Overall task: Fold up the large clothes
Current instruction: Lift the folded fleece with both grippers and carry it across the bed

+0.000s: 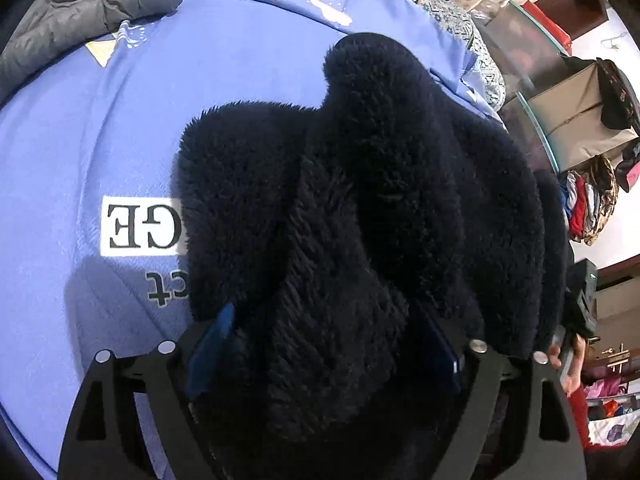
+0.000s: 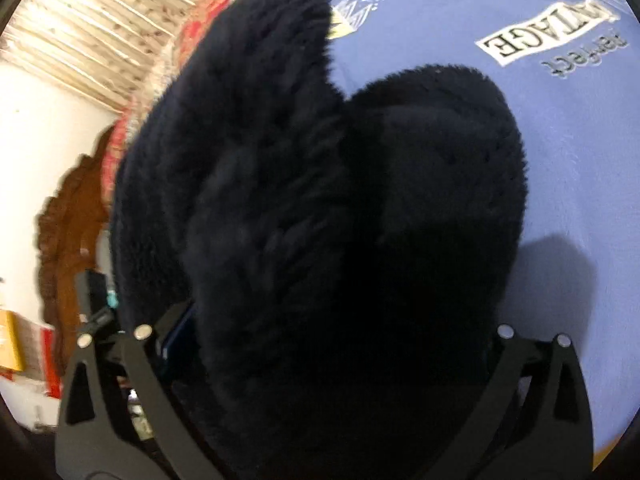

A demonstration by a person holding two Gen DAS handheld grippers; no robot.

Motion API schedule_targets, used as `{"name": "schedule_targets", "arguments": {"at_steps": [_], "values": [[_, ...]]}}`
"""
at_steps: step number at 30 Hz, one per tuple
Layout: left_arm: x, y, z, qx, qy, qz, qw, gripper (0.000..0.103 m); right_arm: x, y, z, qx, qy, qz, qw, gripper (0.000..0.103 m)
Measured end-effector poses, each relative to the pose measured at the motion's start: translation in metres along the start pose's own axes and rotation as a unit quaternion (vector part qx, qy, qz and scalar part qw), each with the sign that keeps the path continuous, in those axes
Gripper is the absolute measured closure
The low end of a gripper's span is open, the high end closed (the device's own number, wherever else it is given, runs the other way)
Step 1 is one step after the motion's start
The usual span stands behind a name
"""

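A dark navy fleece garment fills the middle of the left wrist view, bunched in thick folds above a blue bedsheet. My left gripper is shut on a fold of it; one blue fingertip shows at the left, the rest is buried in fleece. In the right wrist view the same fleece hangs in two lobes. My right gripper is shut on it, with its pads almost wholly hidden.
The bedsheet carries white printed lettering. A grey quilted jacket lies at the bed's far left. Shelves with clothes stand to the right. A carved wooden headboard and curtain lie left in the right wrist view.
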State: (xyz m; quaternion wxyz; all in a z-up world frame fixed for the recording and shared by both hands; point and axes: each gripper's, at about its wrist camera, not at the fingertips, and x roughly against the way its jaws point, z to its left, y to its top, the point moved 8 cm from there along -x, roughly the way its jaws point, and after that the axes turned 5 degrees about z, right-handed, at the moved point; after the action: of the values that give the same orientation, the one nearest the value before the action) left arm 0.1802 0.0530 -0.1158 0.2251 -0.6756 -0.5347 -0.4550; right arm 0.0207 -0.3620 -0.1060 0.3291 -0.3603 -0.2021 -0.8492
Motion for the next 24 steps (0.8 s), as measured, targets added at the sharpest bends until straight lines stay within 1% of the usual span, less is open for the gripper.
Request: {"name": "schedule_targets", "arguments": {"at_steps": [1, 2, 4, 5, 6, 7, 9, 10, 11, 14, 15, 16, 18, 19, 20, 22, 23, 24], "values": [[-0.002, -0.001, 0.001, -0.006, 0.006, 0.005, 1.0000, -0.002, 0.002, 0.004, -0.005, -0.024, 0.021, -0.005, 0.999, 0.006], [-0.008, 0.001, 0.001, -0.008, 0.011, 0.008, 0.9999, -0.004, 0.002, 0.005, -0.007, -0.032, 0.029, -0.007, 0.999, 0.006], [-0.023, 0.006, -0.002, -0.001, 0.007, 0.021, 0.9998, -0.007, -0.008, 0.009, -0.001, -0.020, 0.031, -0.002, 0.999, 0.004], [-0.034, 0.006, 0.000, 0.007, -0.001, 0.030, 0.9995, -0.008, -0.013, 0.009, 0.003, -0.017, 0.041, 0.006, 0.999, 0.004], [-0.041, 0.007, 0.000, 0.008, 0.002, 0.027, 0.9996, -0.008, -0.025, 0.010, 0.014, -0.015, 0.067, 0.028, 0.997, 0.004], [-0.043, 0.010, -0.006, 0.004, 0.011, 0.016, 0.9998, -0.008, -0.037, 0.010, 0.026, -0.011, 0.091, 0.047, 0.995, 0.006], [-0.042, 0.013, -0.018, 0.004, 0.001, 0.009, 1.0000, 0.005, -0.056, 0.010, 0.050, 0.015, 0.102, 0.068, 0.992, 0.014], [-0.040, 0.013, -0.022, 0.009, -0.010, 0.009, 0.9999, 0.015, -0.063, 0.009, 0.059, 0.026, 0.106, 0.075, 0.991, 0.016], [-0.037, 0.013, -0.026, 0.017, -0.018, 0.009, 0.9997, 0.022, -0.070, 0.008, 0.071, 0.039, 0.111, 0.081, 0.990, 0.018], [-0.026, 0.010, -0.027, 0.038, -0.019, -0.001, 0.9991, 0.035, -0.070, 0.014, 0.102, 0.060, 0.143, 0.074, 0.985, 0.033], [-0.021, 0.010, -0.031, 0.043, -0.025, -0.005, 0.9987, 0.035, -0.064, 0.018, 0.114, 0.074, 0.152, 0.066, 0.983, 0.039], [-0.013, 0.011, -0.039, 0.039, -0.030, -0.012, 0.9987, 0.036, -0.054, 0.022, 0.128, 0.093, 0.164, 0.056, 0.980, 0.041], [0.000, 0.020, -0.065, 0.010, -0.045, -0.025, 0.9986, 0.036, -0.033, 0.034, 0.149, 0.123, 0.184, 0.042, 0.974, 0.047], [0.005, 0.027, -0.078, -0.004, -0.051, -0.031, 0.9982, 0.036, -0.025, 0.040, 0.154, 0.132, 0.186, 0.036, 0.973, 0.047], [0.013, 0.040, -0.100, -0.026, -0.057, -0.044, 0.9971, 0.036, -0.013, 0.050, 0.159, 0.146, 0.186, 0.026, 0.971, 0.047], [0.025, 0.072, -0.149, -0.082, -0.053, -0.066, 0.9930, 0.036, 0.009, 0.072, 0.158, 0.159, 0.185, 0.004, 0.970, 0.047], [0.028, 0.084, -0.170, -0.103, -0.052, -0.073, 0.9907, 0.036, 0.025, 0.089, 0.152, 0.156, 0.189, -0.013, 0.969, 0.047], [0.030, 0.099, -0.193, -0.124, -0.056, -0.080, 0.9876, 0.036, 0.036, 0.094, 0.147, 0.154, 0.193, -0.024, 0.969, 0.047]]}}
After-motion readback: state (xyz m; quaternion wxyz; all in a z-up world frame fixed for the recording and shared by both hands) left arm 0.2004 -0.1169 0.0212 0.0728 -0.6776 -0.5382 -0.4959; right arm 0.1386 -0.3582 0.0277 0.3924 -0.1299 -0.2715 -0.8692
